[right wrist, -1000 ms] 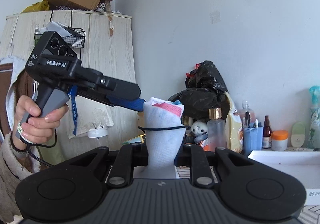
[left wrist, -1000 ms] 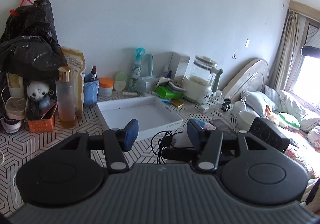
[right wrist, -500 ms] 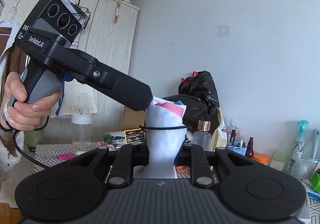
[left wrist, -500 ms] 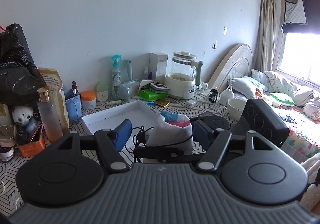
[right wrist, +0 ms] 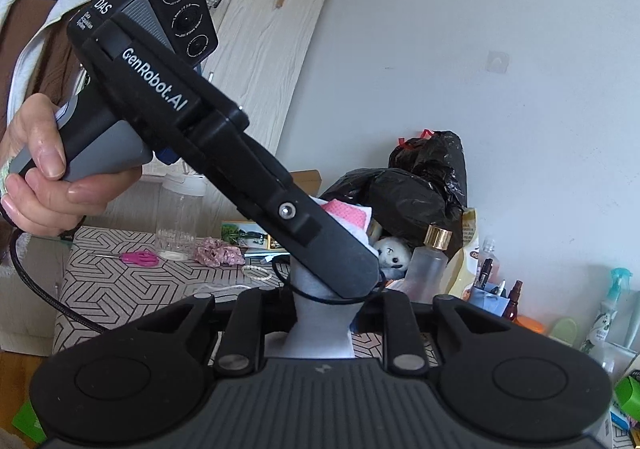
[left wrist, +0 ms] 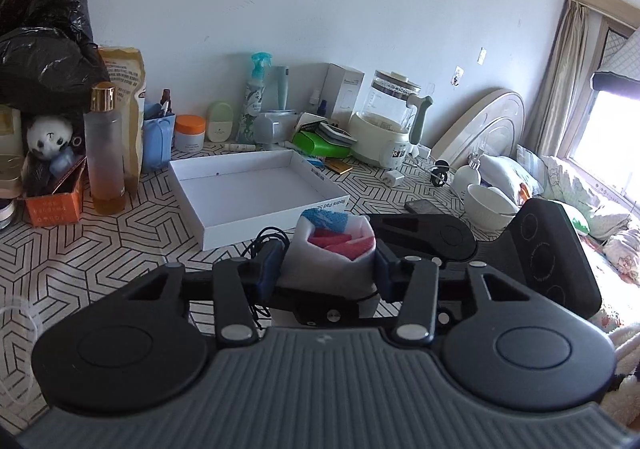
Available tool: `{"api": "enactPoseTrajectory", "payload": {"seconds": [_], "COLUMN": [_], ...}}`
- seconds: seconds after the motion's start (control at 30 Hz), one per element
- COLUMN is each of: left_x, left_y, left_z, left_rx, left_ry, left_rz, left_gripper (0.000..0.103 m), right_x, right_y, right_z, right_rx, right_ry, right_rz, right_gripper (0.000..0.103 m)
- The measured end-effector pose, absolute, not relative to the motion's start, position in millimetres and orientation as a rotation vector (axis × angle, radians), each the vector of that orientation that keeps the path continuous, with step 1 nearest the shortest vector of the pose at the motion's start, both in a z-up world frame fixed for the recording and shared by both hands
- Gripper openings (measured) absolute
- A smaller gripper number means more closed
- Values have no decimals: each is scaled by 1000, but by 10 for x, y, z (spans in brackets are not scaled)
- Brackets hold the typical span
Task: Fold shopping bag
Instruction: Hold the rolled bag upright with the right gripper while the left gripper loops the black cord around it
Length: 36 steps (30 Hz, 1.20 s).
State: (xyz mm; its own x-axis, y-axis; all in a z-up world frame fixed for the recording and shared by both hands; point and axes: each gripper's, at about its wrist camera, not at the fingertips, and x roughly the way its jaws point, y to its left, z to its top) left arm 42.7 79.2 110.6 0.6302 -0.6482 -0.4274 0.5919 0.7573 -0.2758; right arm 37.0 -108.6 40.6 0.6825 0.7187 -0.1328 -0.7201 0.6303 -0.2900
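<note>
With both hand-held grippers clamped on the rolled white fabric shopping bag [left wrist: 334,253], band-tied, aloft over the patterned tabletop [left wrist: 100,245]: risk of unrolling if the thin black band [right wrist: 320,299] slips off.

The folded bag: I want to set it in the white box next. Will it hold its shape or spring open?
The bag looks soft and light. A black band circles it, so it probably stays bundled. Its unbanded top may flare once the left gripper lets go.
</note>
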Motion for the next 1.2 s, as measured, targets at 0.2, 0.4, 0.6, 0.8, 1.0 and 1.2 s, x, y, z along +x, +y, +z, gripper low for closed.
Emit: {"api": "enactPoseTrajectory", "payload": {"seconds": [0.2,0.4,0.6,0.8,1.0,1.2], "left_x": [342,320,314,304,344,207], "left_y": [918,943,996,1013,1027,1035], "left_z": [1080,1018,988,949,888,832], "left_rx": [-146,-176,-200,-183,-194,-197], "left_ry": [523,530,529,543,560,534], "left_rz": [-706,-736,-739,-739,-746,-712], "left_gripper": [42,41,41,44,46,42], "right_x": [312,270,259,252,168,110], "right_y": [-1054,-1167,-1093,-1032,-915,-952], "right_z": [300,258,244,250,233,151], "right_rx": [-339,-222,-238,-196,-309,-323], "right_ry": [18,114,104,113,48,10], "right_rz": [823,829,819,852,860,906], "right_gripper": [56,60,53,22,20,22]}}
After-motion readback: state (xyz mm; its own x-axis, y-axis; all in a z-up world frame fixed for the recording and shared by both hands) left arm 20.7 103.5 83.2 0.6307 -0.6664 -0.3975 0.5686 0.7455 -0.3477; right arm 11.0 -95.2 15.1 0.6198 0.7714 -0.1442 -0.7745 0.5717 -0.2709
